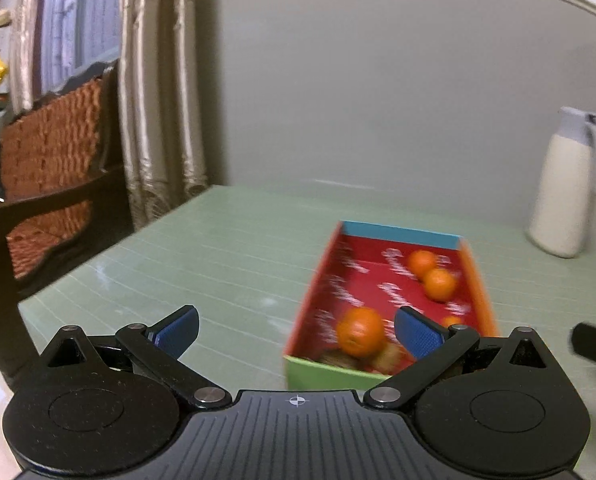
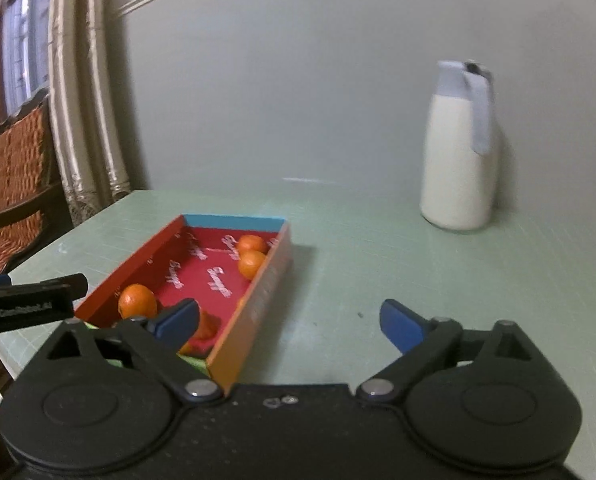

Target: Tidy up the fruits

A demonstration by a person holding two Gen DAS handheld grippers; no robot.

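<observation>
Three oranges can be made out plainly in the box (image 1: 390, 300), a shallow open carton with a red printed floor, which rests on the pale green surface (image 1: 197, 248). One large orange (image 1: 358, 331) lies toward the near end, and two smaller oranges (image 1: 438, 284) are seen touching one another by the far right wall. Something brownish at the near end is too blurred to be told.

The left gripper (image 1: 295, 328) is held over the near end of the box with its jaws spread wide; the large orange is seen between the blue pads (image 1: 418, 336), though nothing is gripped. The right gripper (image 2: 289, 320) is likewise wide open and empty, its jaws straddling the box's right wall. A white jug (image 2: 456, 152) stands well apart near the wall.
</observation>
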